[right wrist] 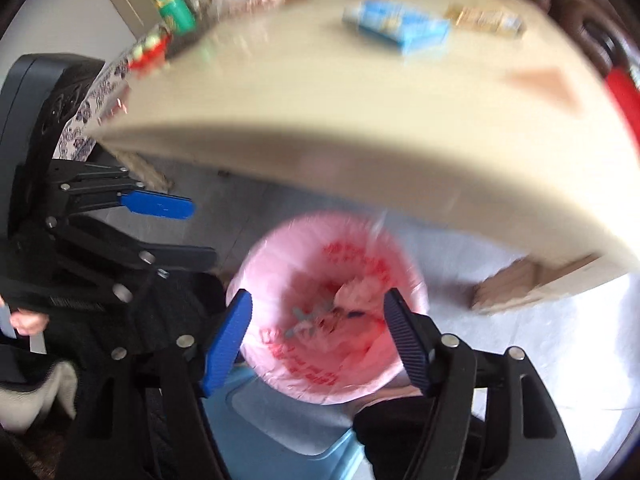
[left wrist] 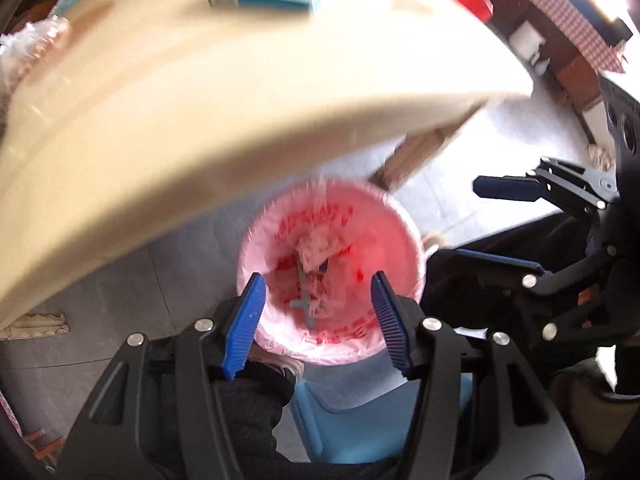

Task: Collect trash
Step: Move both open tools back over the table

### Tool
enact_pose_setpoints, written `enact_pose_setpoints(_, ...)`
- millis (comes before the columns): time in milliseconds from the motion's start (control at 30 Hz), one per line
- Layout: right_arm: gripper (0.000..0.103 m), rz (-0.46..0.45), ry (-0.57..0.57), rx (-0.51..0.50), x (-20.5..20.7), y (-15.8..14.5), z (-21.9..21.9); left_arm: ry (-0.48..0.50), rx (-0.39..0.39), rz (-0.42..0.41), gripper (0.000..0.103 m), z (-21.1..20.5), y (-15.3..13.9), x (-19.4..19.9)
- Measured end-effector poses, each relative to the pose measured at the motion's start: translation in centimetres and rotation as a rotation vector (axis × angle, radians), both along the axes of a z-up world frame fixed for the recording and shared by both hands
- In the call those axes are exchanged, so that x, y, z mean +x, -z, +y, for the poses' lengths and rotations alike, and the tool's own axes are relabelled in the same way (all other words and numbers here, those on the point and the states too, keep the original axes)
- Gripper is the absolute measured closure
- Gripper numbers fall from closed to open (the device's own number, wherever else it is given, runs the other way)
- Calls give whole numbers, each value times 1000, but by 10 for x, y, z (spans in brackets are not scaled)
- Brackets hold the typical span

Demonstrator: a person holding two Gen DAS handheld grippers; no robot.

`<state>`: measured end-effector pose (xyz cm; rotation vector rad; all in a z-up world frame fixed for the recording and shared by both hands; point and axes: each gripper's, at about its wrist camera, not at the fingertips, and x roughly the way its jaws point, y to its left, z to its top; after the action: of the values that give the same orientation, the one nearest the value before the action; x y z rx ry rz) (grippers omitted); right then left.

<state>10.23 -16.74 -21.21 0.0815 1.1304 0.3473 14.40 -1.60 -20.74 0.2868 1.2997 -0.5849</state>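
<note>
A broad cream table (left wrist: 240,92), smooth-topped and thick-edged, is curving across the scene above and beyond both sets of fingers. Below its edge, a round bin lined with a thin pink plastic bag (left wrist: 332,268), crinkled and printed in red, is sitting open-mouthed directly past the fingertips. The left gripper (left wrist: 318,312) is hanging over the bin with its ribbed blue fingers (left wrist: 244,320) standing apart and nothing between them; the right gripper (right wrist: 320,336) is doing the same, its jaws likewise parted and empty.

Crumpled pale paper (left wrist: 320,244) and a small grey-blue piece (left wrist: 302,300) are lying in the bag, framed between the fingers, so part of the collecting appears done. Far ahead of the fingers, a flat blue carton (right wrist: 400,26) and a smaller gold-toned packet (right wrist: 486,20) are waiting on the tabletop, possibly the next items, though blur is hiding whether they are trash. A pale blue plastic stool (left wrist: 360,420) is sitting just under the fingers, nearer than the bin.
</note>
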Motion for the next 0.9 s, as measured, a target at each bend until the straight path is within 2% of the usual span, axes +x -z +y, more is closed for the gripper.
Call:
enact_pose_setpoints(133, 35, -104, -7, -41, 10, -58, -23, -84, -19, -24, 47, 1, -48, 24)
enact_pose_setpoints(233, 34, -167, -31, -69, 28, -96, -38, -154, 25, -112, 47, -9, -85, 49)
enact_pose_setpoints(333, 30, -211, -54, -116, 58, -125, -56, -226, -27, -85, 42, -23, -104, 75)
enact_pose_setpoints(400, 30, -220, -76, -147, 79, -136, -67, -258, -12, -86, 42, -36, -109, 88)
enact_pose_setpoints(567, 30, -229, -118, -182, 121, -150, -88, -341, -19, -9, 42, -61, -102, 122)
enact_pose_setpoints(700, 29, -230, -173, -209, 161, -155, -104, -421, -17, -19, 41, -70, -103, 146)
enact_pose_setpoints(900, 27, -178, -309, -260, 218, -132, -120, -549, -40, 22, 40, -80, -84, 182)
